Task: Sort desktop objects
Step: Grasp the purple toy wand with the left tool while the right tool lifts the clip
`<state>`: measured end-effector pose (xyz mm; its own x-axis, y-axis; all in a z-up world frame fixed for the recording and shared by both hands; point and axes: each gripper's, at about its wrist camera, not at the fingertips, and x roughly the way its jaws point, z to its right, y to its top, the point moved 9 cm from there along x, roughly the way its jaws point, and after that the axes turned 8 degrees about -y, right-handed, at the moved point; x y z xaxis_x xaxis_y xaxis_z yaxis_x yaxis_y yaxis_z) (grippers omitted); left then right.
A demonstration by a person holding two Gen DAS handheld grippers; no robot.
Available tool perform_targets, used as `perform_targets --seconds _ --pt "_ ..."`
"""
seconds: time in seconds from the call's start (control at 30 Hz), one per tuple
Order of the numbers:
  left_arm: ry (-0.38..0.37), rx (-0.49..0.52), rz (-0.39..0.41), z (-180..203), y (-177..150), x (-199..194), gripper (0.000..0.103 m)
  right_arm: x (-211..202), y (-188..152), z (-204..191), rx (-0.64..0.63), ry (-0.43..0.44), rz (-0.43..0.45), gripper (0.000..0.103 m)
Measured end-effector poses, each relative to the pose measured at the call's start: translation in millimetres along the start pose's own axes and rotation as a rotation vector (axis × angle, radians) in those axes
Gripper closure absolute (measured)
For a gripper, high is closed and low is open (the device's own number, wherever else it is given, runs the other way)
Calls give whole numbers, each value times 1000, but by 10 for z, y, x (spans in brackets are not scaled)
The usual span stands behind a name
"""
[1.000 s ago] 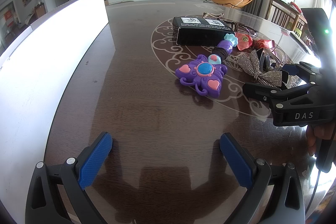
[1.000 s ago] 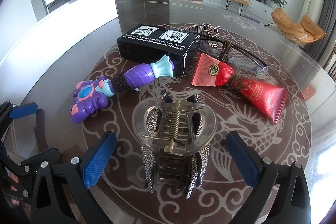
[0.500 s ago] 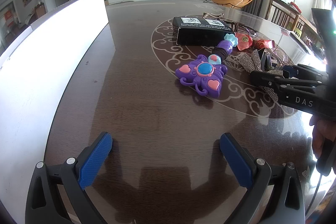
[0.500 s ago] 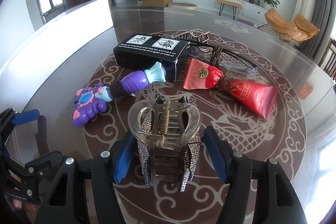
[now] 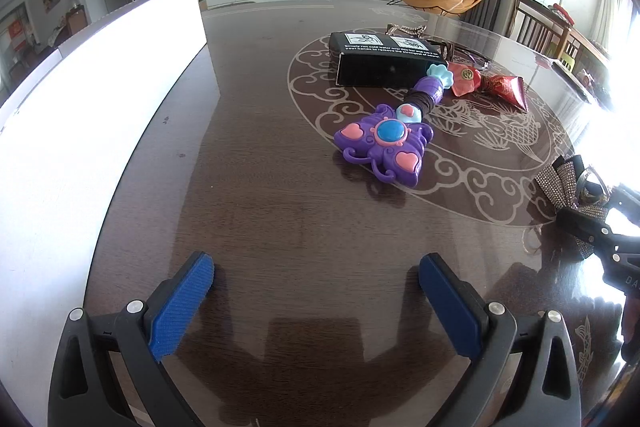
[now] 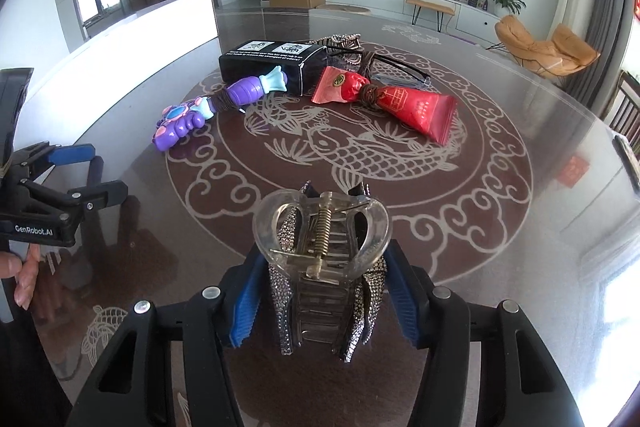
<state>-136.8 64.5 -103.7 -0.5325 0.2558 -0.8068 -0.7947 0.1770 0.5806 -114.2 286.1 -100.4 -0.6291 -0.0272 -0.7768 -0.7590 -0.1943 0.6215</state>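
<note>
Right wrist view: my right gripper (image 6: 322,301) fingers clamp the light, brittle hair claw (image 6: 324,259) at six o'clock; left gripper (image 5: 316,301) fingers apart.

left side: white panel (image 5: 100,99) stands as a wall along the desk (image 5: 280,211) edge, no passage beyond it
before left tool (image 5: 316,295): bare dark wood between its spread pads and on toward the panel, open passage
centre: purple butterfly toy (image 5: 384,143) lies across the way, its handle reaching the black box (image 5: 384,65)
behind centre: red packet (image 6: 404,101) just beside the box, glasses (image 6: 396,65) behind, crowded
right tool (image 6: 324,303): pads pressed on the rhinestone hair claw (image 6: 324,251), filling the gap
near fish inlay: bare desk in front of the claw
</note>
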Motion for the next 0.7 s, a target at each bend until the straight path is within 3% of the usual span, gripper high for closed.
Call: perform_targets --seconds 0.17,0.23,0.43,0.53,0.7 --pt "-8 1 0 1 10 15 0 -20 -14 6 -3 -1 -4 41" --pt "-11 4 -1 2 19 32 0 -15 -33 -35 -22 -17 -9 29" --pt "-28 31 -19 65 59 72 0 2 -39 -35 -18 -8 -15 24" --pt "-99 77 -49 239 238 186 0 5 -36 -32 -16 -9 -16 23" --pt "-123 119 -9 410 701 321 0 15 -25 -37 -16 -11 -16 22"
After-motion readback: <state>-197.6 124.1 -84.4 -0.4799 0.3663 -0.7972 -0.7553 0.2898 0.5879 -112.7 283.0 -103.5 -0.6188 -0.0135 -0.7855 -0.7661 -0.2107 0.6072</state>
